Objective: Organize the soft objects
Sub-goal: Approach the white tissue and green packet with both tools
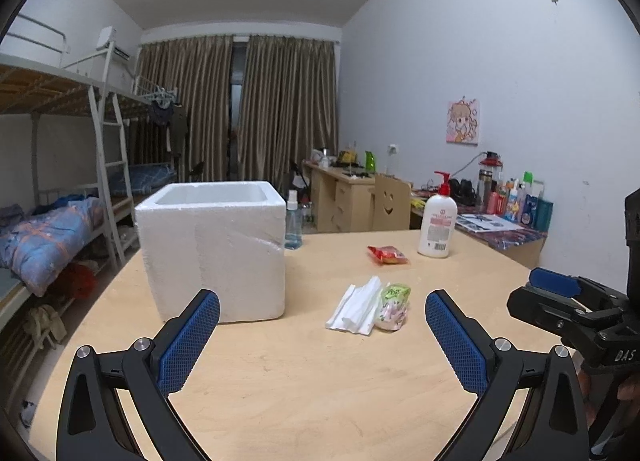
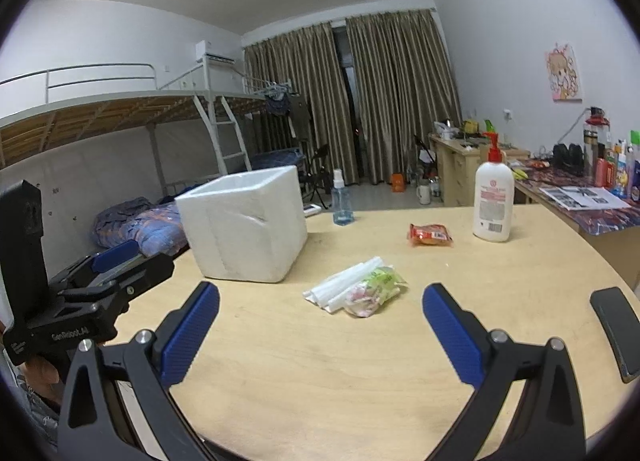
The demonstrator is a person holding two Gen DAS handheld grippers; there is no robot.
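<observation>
Both grippers hang above the near edge of the surface [image 1: 280, 381], jaws spread wide and empty, lined up side by side as if poised to start.

The left gripper [image 1: 322, 337] faces the gap between the foam box [image 1: 212, 249] and the soft things, so it looks placed to steady or feed the box.

The right gripper [image 2: 320, 337] points straight at the white foam strip [image 2: 340, 285] and the green packet [image 2: 374, 291], which lie touching at the centre, right of the box. A red packet [image 2: 430, 235] lies farther off, near a lotion bottle [image 2: 493, 201].

The box stands open-topped on the left, likely meant as the bin. Nothing seems packed yet, though its inside is mostly hidden.
</observation>
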